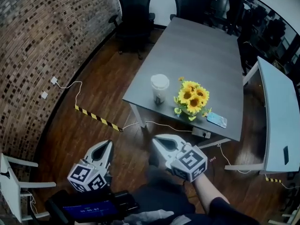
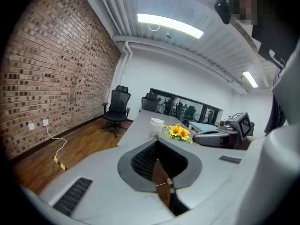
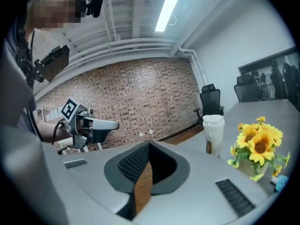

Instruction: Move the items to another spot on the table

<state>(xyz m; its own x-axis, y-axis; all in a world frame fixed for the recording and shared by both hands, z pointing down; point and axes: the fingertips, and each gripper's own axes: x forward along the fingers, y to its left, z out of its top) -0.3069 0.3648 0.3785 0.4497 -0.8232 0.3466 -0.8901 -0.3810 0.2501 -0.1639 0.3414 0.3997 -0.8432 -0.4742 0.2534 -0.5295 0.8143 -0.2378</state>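
Observation:
On the near end of the grey table (image 1: 197, 50) stand a white lidded cup (image 1: 160, 89) and a bunch of yellow sunflowers (image 1: 191, 98); a small blue-green packet (image 1: 217, 120) lies at the near right corner. The cup (image 3: 213, 133) and sunflowers (image 3: 257, 145) show in the right gripper view, and both are small in the left gripper view, cup (image 2: 156, 127) beside flowers (image 2: 177, 131). My left gripper (image 1: 106, 149) and right gripper (image 1: 159, 142) are both shut and empty, held over the floor short of the table.
Black office chairs (image 1: 135, 8) stand at the table's far end. A white side table (image 1: 281, 121) is at the right. Cables and a yellow-black floor strip (image 1: 96, 117) lie on the wooden floor by the brick wall (image 1: 42, 41). A white chair (image 1: 11, 184) sits at the lower left.

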